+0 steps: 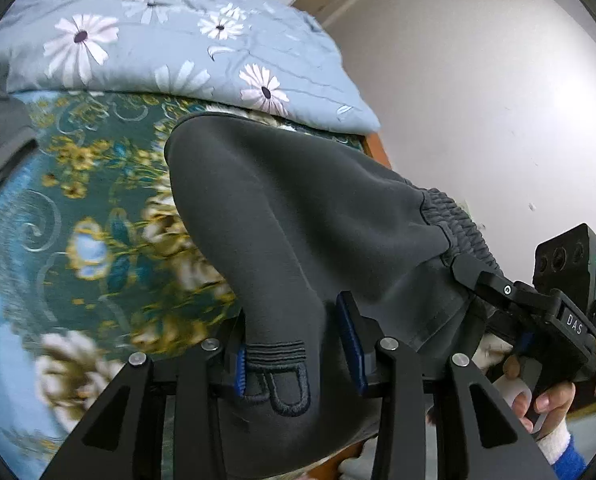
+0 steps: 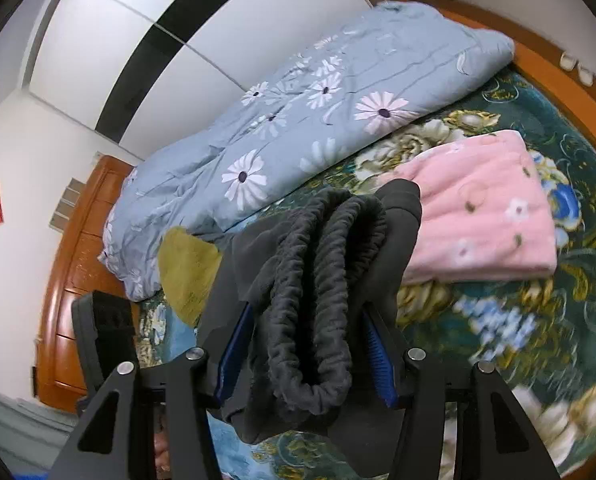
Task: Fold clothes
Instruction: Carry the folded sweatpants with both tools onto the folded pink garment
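Right up close, the left gripper (image 1: 300,344) has its jaws set fairly wide, with a fold of the dark grey trousers (image 1: 298,216) and a stitched loop sitting between the blue pads (image 1: 352,340). The left pad touches the cloth; the right one shows a gap, so whether it truly clamps is hard to say. The lower end of the garment is cut off by the bottom of the frame. To the right, the right gripper (image 1: 464,270) bites the gathered waistband, and a hand (image 1: 546,400) holds its handle, partly out of frame.

From the right wrist view, the right gripper (image 2: 306,340) holds the elastic waistband (image 2: 318,280) bunched and doubled between its pads, jaws partly closed around it. The trousers (image 2: 233,280) hang lifted above the bed, their far side hidden behind the bunching. Part of the left gripper's body (image 2: 101,320) shows at lower left, blurred.

Below lies the green floral bedspread (image 2: 518,320), smeared by motion. On it, a folded pink blanket (image 2: 478,208) sits beside the trousers, and a yellow-green cloth (image 2: 185,272) peeks out behind them, mostly covered. Farther back, a pale blue daisy-print quilt (image 2: 298,120) lies along the bed. An orange-brown wooden bed frame (image 2: 77,260) edges it, then white wall (image 1: 478,100) and a wardrobe with a black stripe (image 2: 145,64).
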